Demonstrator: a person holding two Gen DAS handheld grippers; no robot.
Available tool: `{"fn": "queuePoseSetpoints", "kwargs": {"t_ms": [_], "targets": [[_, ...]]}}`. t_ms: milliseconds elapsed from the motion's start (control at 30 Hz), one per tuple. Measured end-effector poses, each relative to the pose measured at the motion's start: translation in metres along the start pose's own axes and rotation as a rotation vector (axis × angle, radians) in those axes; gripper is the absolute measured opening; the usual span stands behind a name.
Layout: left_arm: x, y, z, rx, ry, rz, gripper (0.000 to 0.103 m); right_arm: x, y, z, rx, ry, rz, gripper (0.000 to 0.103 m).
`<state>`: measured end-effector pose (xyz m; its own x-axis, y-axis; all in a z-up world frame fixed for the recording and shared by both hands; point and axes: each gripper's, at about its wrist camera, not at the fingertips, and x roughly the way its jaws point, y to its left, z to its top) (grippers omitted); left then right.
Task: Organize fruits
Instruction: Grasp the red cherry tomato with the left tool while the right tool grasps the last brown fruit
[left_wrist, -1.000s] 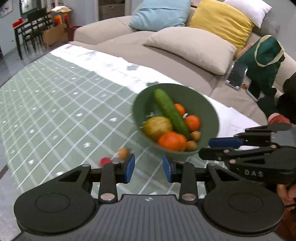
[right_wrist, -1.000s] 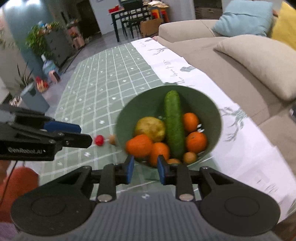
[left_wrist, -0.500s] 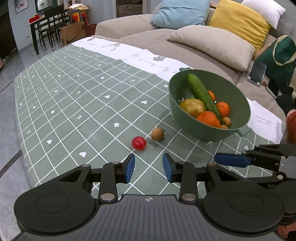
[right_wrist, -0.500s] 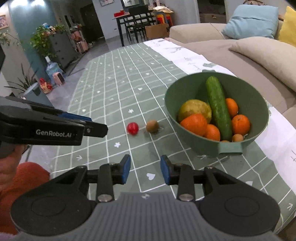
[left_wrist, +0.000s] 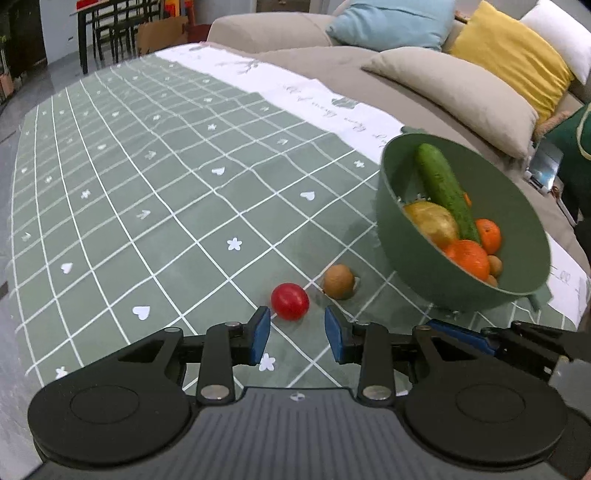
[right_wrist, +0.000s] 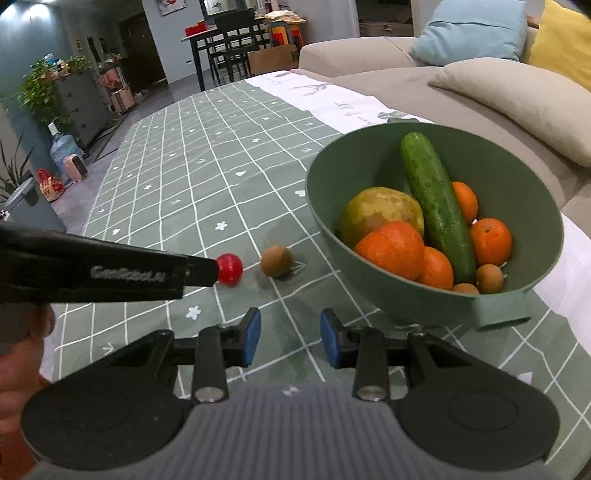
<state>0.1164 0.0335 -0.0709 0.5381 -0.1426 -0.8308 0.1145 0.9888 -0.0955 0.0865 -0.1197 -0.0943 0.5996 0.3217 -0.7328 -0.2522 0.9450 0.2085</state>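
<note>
A small red tomato (left_wrist: 290, 301) and a brown kiwi (left_wrist: 338, 281) lie on the green checked tablecloth, left of a green bowl (left_wrist: 413, 254). The bowl holds a cucumber (left_wrist: 443, 188), a yellow-green pear (left_wrist: 432, 221), oranges (left_wrist: 467, 258) and small brown fruits. My left gripper (left_wrist: 297, 334) is open and empty, its tips just short of the tomato. My right gripper (right_wrist: 290, 338) is open and empty, low over the cloth in front of the kiwi (right_wrist: 276, 261) and the bowl (right_wrist: 491, 173). The left gripper's finger partly hides the tomato (right_wrist: 231, 268) in the right wrist view.
A beige sofa (left_wrist: 406, 74) with beige, blue, yellow and white cushions runs along the far side of the table. A white cloth strip (left_wrist: 314, 99) lies at the table's far edge. A dining table and chairs (right_wrist: 236, 40) stand in the background.
Both grippers have drawn back and lowered toward the cloth. The left gripper has closed in on the tomato. The bowl and loose fruits lie where they were.
</note>
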Motion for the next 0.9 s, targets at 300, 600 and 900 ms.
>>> {"fn": "queuePoseSetpoints", "kwargs": {"t_ms": [300, 600, 900], "targets": [[0.028, 0.007, 0.006, -0.033, 0.035, 0.001, 0.041, 0.020, 0.002, 0.001, 0.020, -0.022, -0.018, 0.032], [0.034, 0.017, 0.005, -0.074, 0.047, -0.027, 0.030, 0.032, 0.012, 0.000, -0.002, -0.053, -0.034, 0.032], [0.008, 0.047, 0.009, -0.183, -0.007, 0.004, 0.030, 0.048, 0.039, 0.009, -0.011, -0.110, -0.097, 0.032]]}}
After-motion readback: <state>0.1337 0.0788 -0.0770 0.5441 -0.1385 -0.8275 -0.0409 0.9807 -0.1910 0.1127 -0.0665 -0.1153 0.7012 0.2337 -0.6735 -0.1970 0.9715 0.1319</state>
